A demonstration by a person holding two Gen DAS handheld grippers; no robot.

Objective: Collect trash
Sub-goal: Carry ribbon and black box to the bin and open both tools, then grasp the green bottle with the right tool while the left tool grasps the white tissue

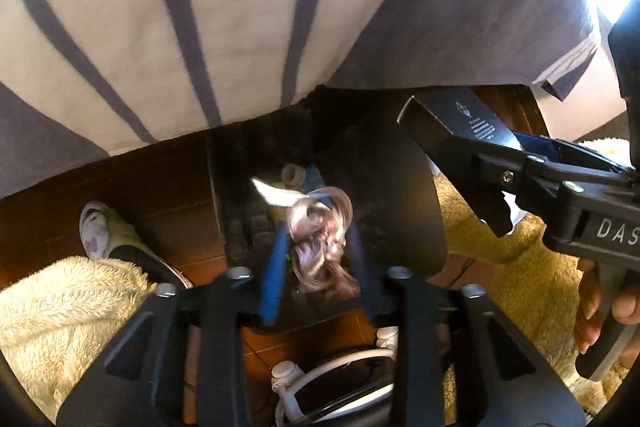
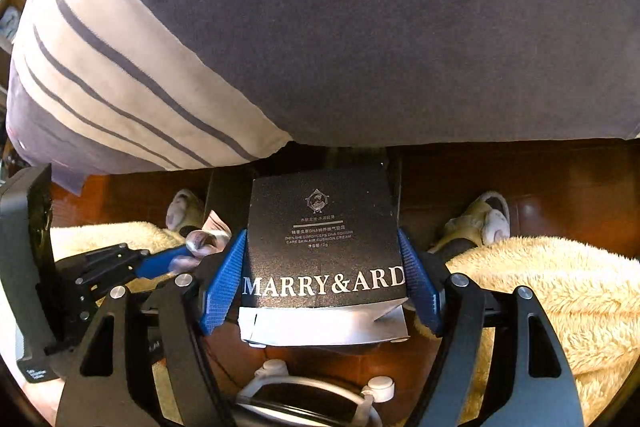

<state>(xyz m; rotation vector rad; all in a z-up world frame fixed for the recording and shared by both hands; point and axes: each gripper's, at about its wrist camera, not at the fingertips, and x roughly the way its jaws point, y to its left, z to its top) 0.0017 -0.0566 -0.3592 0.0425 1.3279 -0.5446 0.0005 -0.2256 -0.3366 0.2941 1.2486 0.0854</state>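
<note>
The left gripper has its blue fingers apart with a crumpled pinkish wrapper loose between them, right above the dark bin that sits just ahead and below the tool, while the right gripper is clamped on the sides of a black box and holds it over the same dark opening. Judging by this, both bits of trash are collected and only the drop is left, the wrapper nearly gone and the box yet to be let go; a few small things lie in the bin already. The bin's edge is lost in shadow under the striped bedding, the wrapper is blurred, and whether more trash remains elsewhere cannot be told
</note>
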